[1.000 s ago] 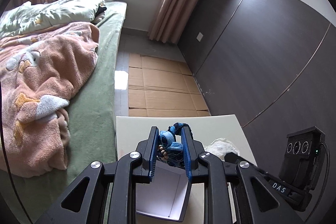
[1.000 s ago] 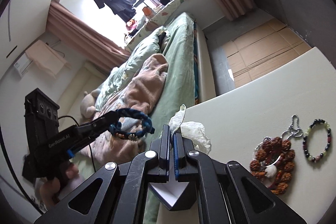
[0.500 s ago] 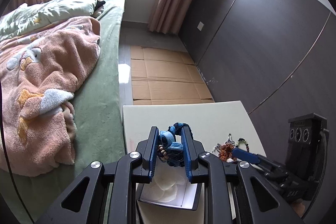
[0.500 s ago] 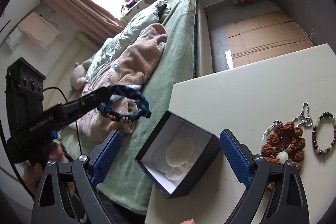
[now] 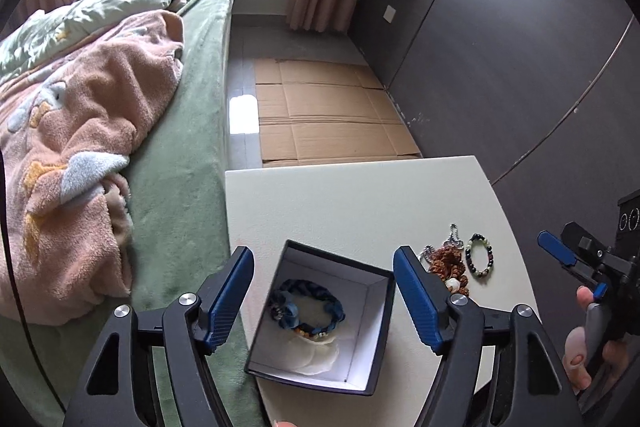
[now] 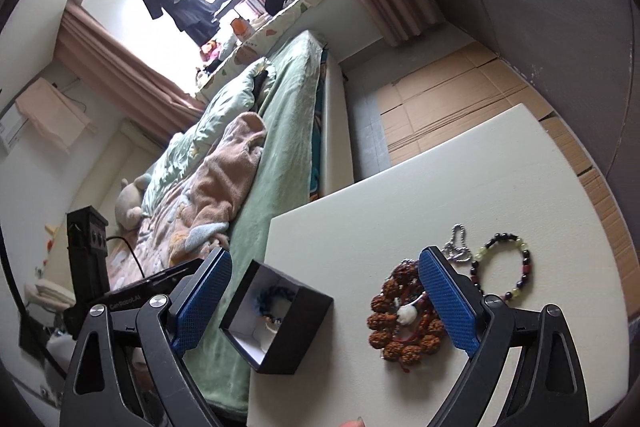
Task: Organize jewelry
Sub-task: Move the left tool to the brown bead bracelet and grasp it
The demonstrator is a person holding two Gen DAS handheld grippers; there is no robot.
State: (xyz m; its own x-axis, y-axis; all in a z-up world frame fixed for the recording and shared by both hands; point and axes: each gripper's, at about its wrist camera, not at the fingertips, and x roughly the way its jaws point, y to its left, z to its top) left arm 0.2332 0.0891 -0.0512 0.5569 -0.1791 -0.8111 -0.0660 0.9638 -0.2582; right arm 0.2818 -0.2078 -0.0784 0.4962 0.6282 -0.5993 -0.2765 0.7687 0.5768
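Left gripper [image 5: 323,293] is now standing wide open above the black box [image 5: 320,321]; half a second ago it was pinching the blue braided bracelet [image 5: 307,309]. That bracelet is now lying inside the box on its white lining, so the drop is reading as complete. The box is sitting at the table's [image 5: 360,199] near left corner, by the edge that faces the bed [image 5: 188,187].

Right gripper [image 6: 324,301] is also spread wide and holding nothing, as it was half a second ago, but it is now hovering over the table between the box [image 6: 280,323] and the remaining pieces.

Still lying loose toward the table's right edge: the brown seed-bead bracelet [image 6: 404,323], the silver chain [image 6: 458,247] just beyond it, and the dark-and-green bead bracelet [image 6: 504,267] beside both.

Judgement: one item is stowed and three are waiting. The right gripper is sitting closest to the seed beads, so that is looking like the likely next pick.
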